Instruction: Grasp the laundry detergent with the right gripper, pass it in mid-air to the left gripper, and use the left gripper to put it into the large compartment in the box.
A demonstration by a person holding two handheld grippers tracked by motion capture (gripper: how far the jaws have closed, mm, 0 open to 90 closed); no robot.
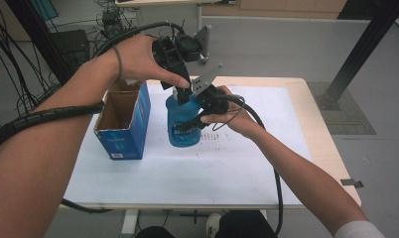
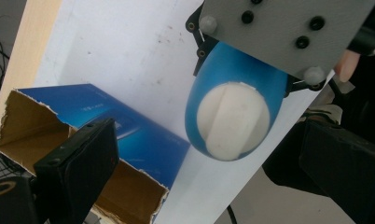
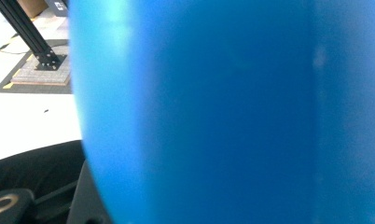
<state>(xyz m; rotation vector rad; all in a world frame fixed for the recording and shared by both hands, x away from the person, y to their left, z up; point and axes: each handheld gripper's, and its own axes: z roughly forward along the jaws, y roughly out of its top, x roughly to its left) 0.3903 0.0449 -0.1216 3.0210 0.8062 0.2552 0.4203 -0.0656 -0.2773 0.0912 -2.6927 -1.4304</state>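
Blue bottle (image 1: 183, 126), white-capped, upright, gripped by right tongs (image 1: 201, 115); left tongs (image 1: 180, 89) open above.

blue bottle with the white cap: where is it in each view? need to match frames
High view: blue bottle stands mid-table, just right of the open blue box, under the left tongs, with the right tongs against its side.
Left gripper view: upper centre, seen from above, white cap facing the camera.
Right gripper view: its blue wall spans most of the picture, very close.
Shared landmark: white table sheet.
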